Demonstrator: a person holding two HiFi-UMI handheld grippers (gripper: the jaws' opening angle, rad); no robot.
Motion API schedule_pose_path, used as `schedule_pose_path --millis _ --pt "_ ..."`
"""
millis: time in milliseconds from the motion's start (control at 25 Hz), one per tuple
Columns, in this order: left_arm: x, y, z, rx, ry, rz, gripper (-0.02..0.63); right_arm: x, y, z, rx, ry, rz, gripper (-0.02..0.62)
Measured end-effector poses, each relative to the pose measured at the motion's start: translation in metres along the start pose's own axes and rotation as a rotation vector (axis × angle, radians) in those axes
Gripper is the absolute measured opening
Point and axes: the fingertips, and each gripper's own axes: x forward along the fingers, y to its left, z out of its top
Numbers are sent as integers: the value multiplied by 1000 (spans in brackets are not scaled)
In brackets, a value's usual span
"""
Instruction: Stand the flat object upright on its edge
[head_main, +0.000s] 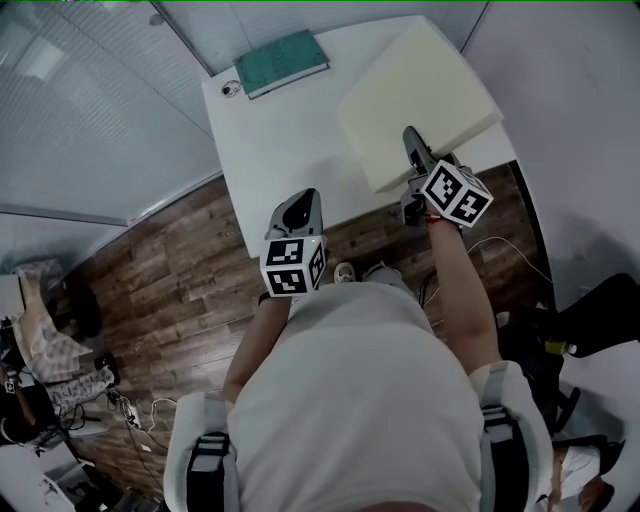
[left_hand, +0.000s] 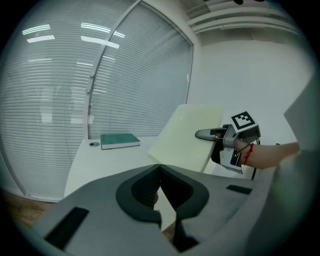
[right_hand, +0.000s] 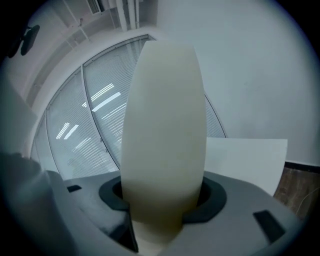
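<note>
The flat object is a thick cream foam slab (head_main: 420, 95), lifted off the white table (head_main: 280, 130) at the right and tilted up on its far edge. My right gripper (head_main: 411, 142) is shut on the slab's near edge; in the right gripper view the slab (right_hand: 165, 125) stands edge-on between the jaws and fills the middle. From the left gripper view the slab (left_hand: 186, 137) leans steeply, with the right gripper (left_hand: 202, 134) clamped on its right side. My left gripper (head_main: 300, 208) hovers over the table's front edge, shut and empty (left_hand: 160, 167).
A green book (head_main: 282, 62) lies at the table's far left corner beside a small round disc (head_main: 231, 88). A glass wall with blinds runs along the left. Wooden floor with cables lies below the front edge.
</note>
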Motion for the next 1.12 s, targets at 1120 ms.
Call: schedule_pose_path --millis 1120 --pt "18 35 -4 -64 28 74 18 97 35 12 -593 1 -61 261"
